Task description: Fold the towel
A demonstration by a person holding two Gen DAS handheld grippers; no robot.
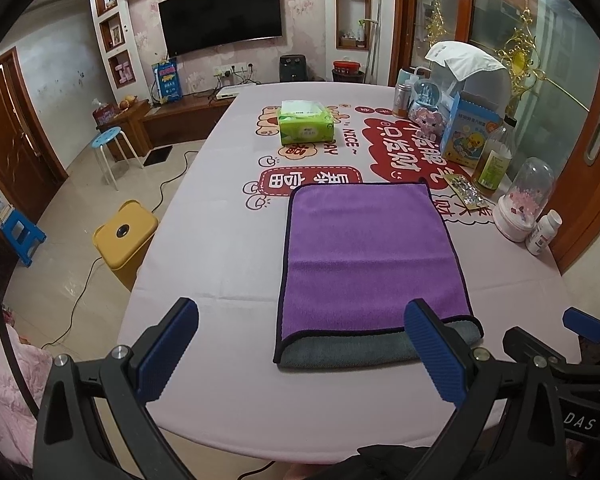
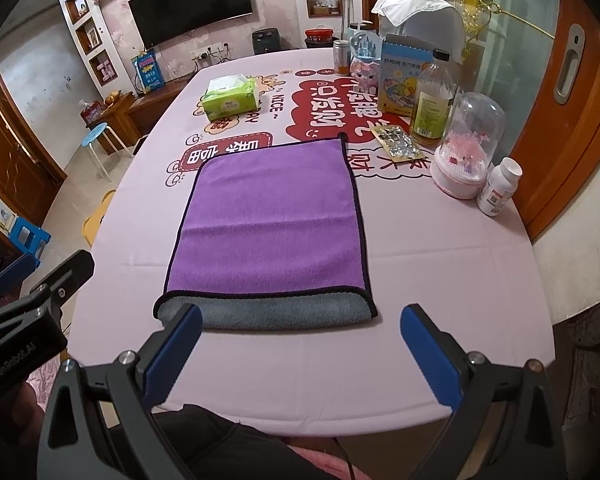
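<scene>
1. Centrally, the towel [image 1: 364, 256] lies flat on the table [image 1: 220, 248], folded over once: a purple layer on top, with a strip of grey underside showing along its near edge (the dark trim runs around the purple part).
2. Left gripper [image 1: 302, 354] sits at the bottom of the left wrist view, its 2 blue-padded fingers [image 1: 168, 354] spread wide and holding nothing; the right-hand pad overlaps the towel's near right corner in the picture, though I cannot tell if it touches.
3. Right gripper [image 2: 302, 354] sits at the bottom of the right wrist view, fingers [image 2: 430, 356] likewise spread, empty, with the towel's grey edge just above the left pad.
4. A green tissue pack [image 1: 306, 122] stands in the upper middle of the frame, well apart from the towel.
5. At the right, near the towel's far corner, are a foil blister pack [image 2: 398, 142], a bottle [image 2: 432, 100], a clear dome [image 2: 470, 148] and a white pill bottle [image 2: 500, 186].
</scene>
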